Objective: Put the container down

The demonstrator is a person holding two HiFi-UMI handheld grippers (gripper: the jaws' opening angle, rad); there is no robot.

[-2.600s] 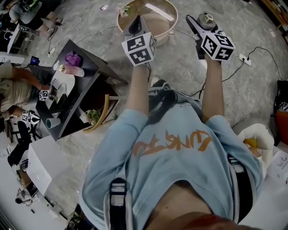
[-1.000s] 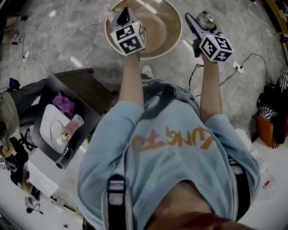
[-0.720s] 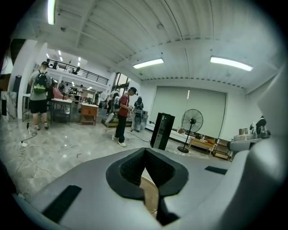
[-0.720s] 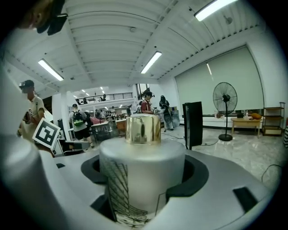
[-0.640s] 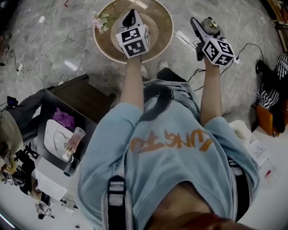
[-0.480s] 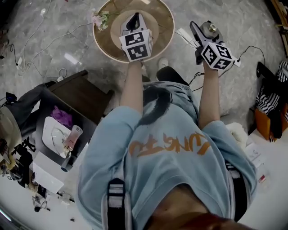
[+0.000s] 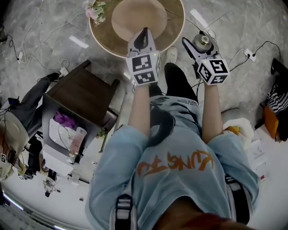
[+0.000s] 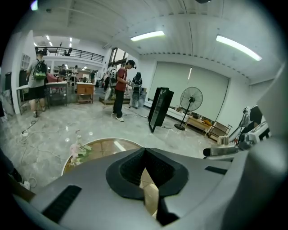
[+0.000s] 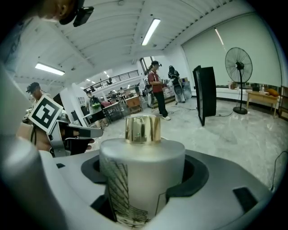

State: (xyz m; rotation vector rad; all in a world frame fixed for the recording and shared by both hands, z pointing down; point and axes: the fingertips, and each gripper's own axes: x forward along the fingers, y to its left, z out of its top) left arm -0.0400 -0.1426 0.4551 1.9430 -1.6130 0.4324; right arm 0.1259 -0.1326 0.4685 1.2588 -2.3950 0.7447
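Note:
My right gripper (image 7: 196, 44) is shut on the container (image 7: 204, 41), a pale grey cylinder with a gold cap. In the right gripper view the container (image 9: 141, 179) stands upright between the jaws, its gold cap (image 9: 143, 129) on top. It hangs over the floor, just right of the round wooden table (image 7: 173, 29). My left gripper (image 7: 142, 38) is over the table's near edge. In the left gripper view its jaws (image 8: 144, 164) are shut with nothing between them, and the table (image 8: 101, 148) lies below.
Pink flowers (image 7: 95, 8) lie at the table's left rim. A dark side table (image 7: 81, 92) stands at the left, with a tray holding a white plate and a pink bottle (image 7: 76, 139) beside it. Cables and a power strip (image 7: 249, 54) cross the floor. People stand further back (image 8: 120, 92).
The view has shifted and both grippers sit lower in it. The left gripper is now at the round table's near edge; the right one still holds the container beside the table.

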